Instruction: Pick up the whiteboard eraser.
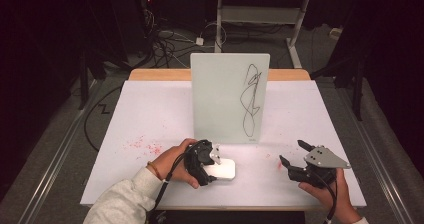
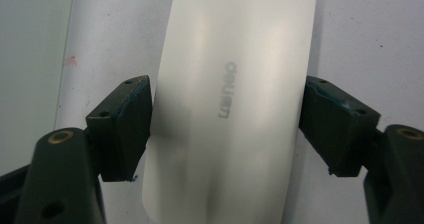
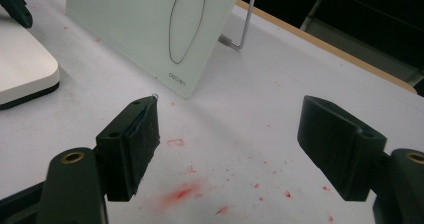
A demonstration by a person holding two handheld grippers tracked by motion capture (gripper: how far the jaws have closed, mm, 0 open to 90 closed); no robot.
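Observation:
A white block eraser (image 1: 223,169) lies flat on the white table (image 1: 150,109) near its front edge. My left gripper (image 1: 212,166) is over its left end. In the left gripper view both pads touch the long sides of the eraser (image 2: 225,84), so the gripper (image 2: 227,124) is shut on it. An upright pale whiteboard (image 1: 220,99) stands just behind, with a black scribble (image 1: 251,99) on its right half. My right gripper (image 1: 291,152) hovers at the front right, open and holding nothing. In its own view the right gripper (image 3: 230,144) points at the whiteboard (image 3: 135,24), and the eraser (image 3: 20,69) lies at the left.
Red smudges mark the table at the left (image 1: 142,145) and under the right gripper (image 3: 182,191). A wire stand (image 3: 245,29) props the board from behind. Cables and desk legs (image 1: 218,19) lie on the floor beyond the table's wooden back edge (image 1: 160,74).

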